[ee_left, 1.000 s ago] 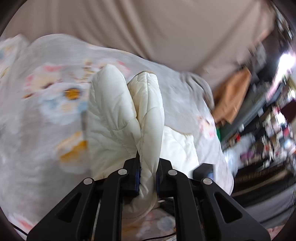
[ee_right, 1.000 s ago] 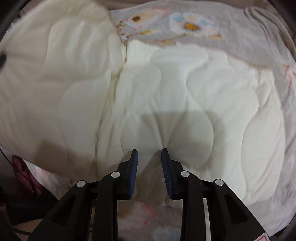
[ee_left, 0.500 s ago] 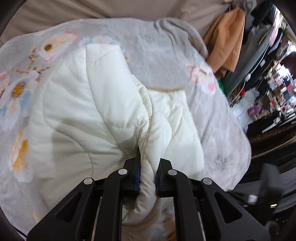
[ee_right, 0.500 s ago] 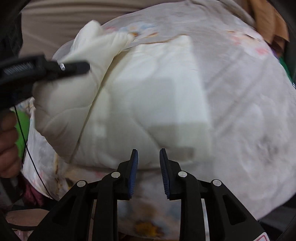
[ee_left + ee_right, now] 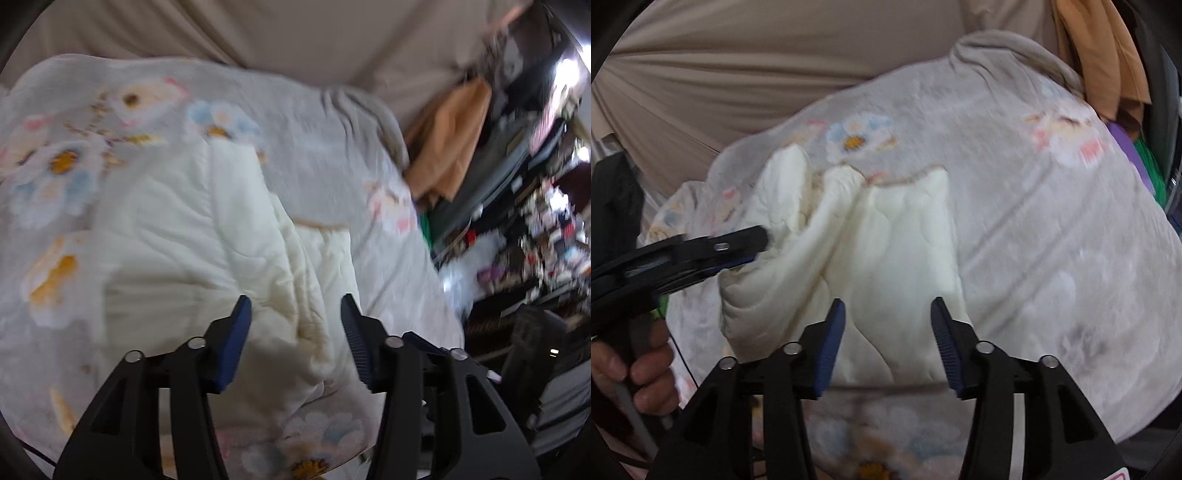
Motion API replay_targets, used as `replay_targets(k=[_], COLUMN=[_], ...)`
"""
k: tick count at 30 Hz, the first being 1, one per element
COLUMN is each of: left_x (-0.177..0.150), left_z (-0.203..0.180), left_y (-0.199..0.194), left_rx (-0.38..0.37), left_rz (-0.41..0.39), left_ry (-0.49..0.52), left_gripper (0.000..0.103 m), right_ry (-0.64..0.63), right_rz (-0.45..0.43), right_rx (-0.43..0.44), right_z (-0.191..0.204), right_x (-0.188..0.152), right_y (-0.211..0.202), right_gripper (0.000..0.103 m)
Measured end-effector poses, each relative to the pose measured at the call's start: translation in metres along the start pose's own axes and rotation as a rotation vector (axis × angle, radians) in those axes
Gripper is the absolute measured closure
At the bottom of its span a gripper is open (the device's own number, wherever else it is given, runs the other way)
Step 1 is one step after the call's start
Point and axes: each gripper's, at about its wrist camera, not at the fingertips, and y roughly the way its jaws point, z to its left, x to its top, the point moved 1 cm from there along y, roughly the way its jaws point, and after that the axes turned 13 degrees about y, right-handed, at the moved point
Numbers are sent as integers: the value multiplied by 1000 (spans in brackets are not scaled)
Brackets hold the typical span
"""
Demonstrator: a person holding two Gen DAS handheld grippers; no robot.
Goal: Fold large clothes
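A grey blanket point(image 5: 325, 155) printed with pale flowers covers the work surface, and on its middle lies the cream quilted garment point(image 5: 192, 236), thickly padded, stitched in curving lines and bunched into soft ridges. In the left wrist view a broad panel lies fairly flat on the left of the garment, while a creased fold runs down its centre toward the camera, with a faint yellowish tinge near the lower end. In the right wrist view the same garment point(image 5: 886, 251) shows two rounded lobes standing up at its far edge and a smoother rectangular part to the right. The left gripper point(image 5: 295, 332) has its jaws spread wide, the blue pads either side of the central fold with nothing clamped between them; from the other camera it point(image 5: 738, 247) comes in from the left, its tip against the garment's puffed edge, with the person's left hand point(image 5: 639, 373) around its handle. The right gripper point(image 5: 888, 339) is likewise spread apart and grips nothing, poised over the garment's near edge. Behind the blanket hangs a beige pleated curtain point(image 5: 746, 62); an orange cloth point(image 5: 447, 140) hangs at the right, beside blurred, cluttered shelves point(image 5: 546, 236).
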Motion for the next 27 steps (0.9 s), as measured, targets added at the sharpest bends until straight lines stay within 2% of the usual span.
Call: replay_targets(k=[3,5,7,9,13,15,17,18,19,21,23,25,27], left_x=[-6,-19,-31,-47,-61,-61,-55,-51,-46,-37,-26,-19,-12], left_z=[31,54,70,81,83,82,82,82,80,74,62,50,32], left_y=[-38,-48,-49,-49,-51,-55,-56,-57,-58,-58,-54,-45,-26], left_rx=[104,190,242,255,261,259,255,248,239,224,198,175,136], left_rz=[-50,-28,-3,23,32,25,12,5,-4,-23,-39,-40,-23], left_ry=[-65,-101,-139,-169,-171,-161,-150,-141,-130,-106,-67,-31,11], left_gripper=[47,47,47,47,47,47,47,47,47,47,47,47,47], right_ry=[7,-5,-31,-36,10,31,32,24,28,45,64,99,150], right_rz=[12,21,45,95,202,246,255,222,179,100,20,-11,44], right_rx=[83,121,144,150,85,40,26,43,115,223,256,215,123], right_z=[22,43,60,73,82,82,81,83,85,83,69,37,-2], right_x=[11,12,12,9,1,-3,-4,-2,1,5,1,-9,-24], right_y=[3,7,17,33,70,87,92,85,70,38,6,-7,10], right_gripper=[38,33,28,27,27,34,69,74,80,83,84,84,84])
